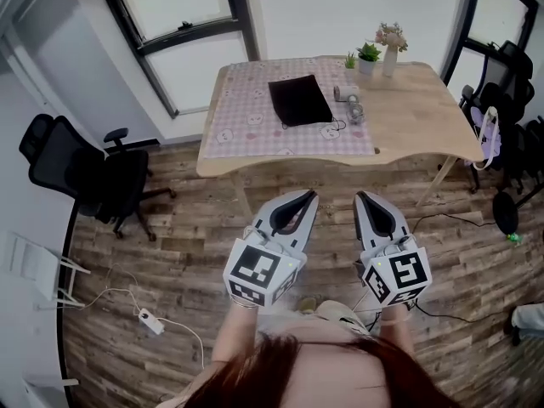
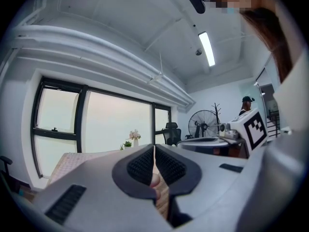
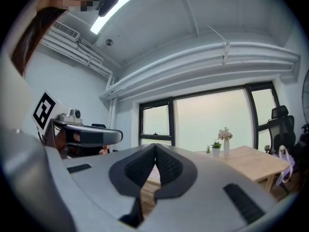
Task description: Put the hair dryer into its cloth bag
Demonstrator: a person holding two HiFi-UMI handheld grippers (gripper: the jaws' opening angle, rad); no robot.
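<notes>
Reddish-brown hair (image 1: pixel 297 372) fills the head view's bottom edge. Beyond it, the grey left gripper (image 1: pixel 311 195) and grey right gripper (image 1: pixel 360 195) hover short of the light wooden table (image 1: pixel 425 117), where the small grey hair dryer (image 1: pixel 350 104) lies just right of the flat black cloth bag (image 1: pixel 299 99). Left gripper view: jaws pressed together, empty. Right gripper view: jaws likewise closed on nothing.

Soft daylight comes from the far windows (image 1: pixel 183 24), whose panes blow out to blank white in every view. Ceiling strip lights (image 2: pixel 206 48) glare overhead. A faint shadow lies under the table (image 1: pixel 416 109). Fisheye distortion bends the edges, and the gripper views have black corners.
</notes>
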